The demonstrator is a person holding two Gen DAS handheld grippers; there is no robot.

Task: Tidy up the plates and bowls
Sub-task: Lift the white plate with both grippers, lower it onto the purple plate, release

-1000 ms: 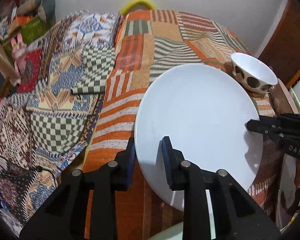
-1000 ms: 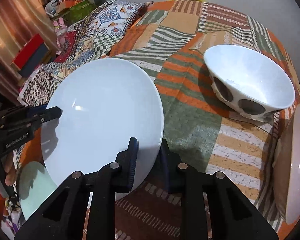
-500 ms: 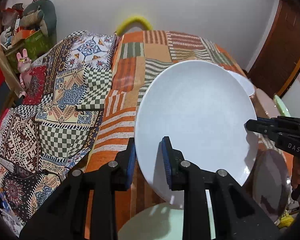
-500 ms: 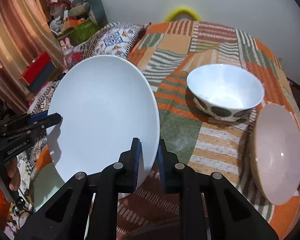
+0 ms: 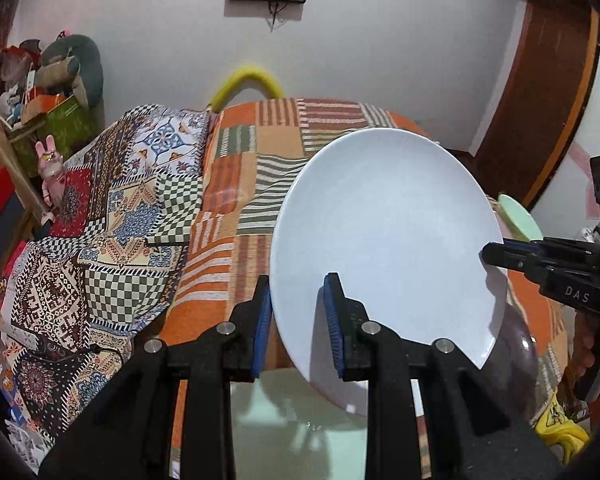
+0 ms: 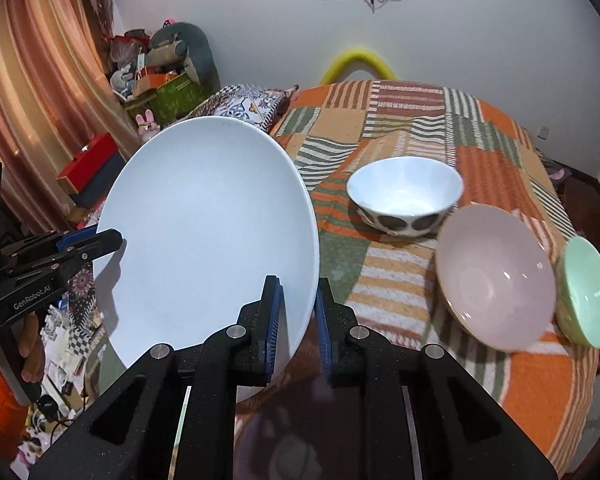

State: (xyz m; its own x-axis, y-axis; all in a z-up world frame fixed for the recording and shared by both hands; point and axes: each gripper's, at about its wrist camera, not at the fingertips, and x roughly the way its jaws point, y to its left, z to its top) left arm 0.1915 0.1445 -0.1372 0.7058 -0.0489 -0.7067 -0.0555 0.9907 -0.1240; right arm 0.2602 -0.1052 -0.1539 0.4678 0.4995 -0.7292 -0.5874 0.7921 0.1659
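Two grippers, our left gripper [image 5: 296,316] and right gripper [image 6: 298,320], each pinch opposite rims of the white plate [image 5: 384,248], held aloft and tilted between our jaws; next, we judge, we lower it level onto the pale green plate [image 5: 292,424] beneath the left jaws.

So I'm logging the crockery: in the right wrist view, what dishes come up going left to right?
White plate → white bowl with dark spots → pink bowl → green bowl.
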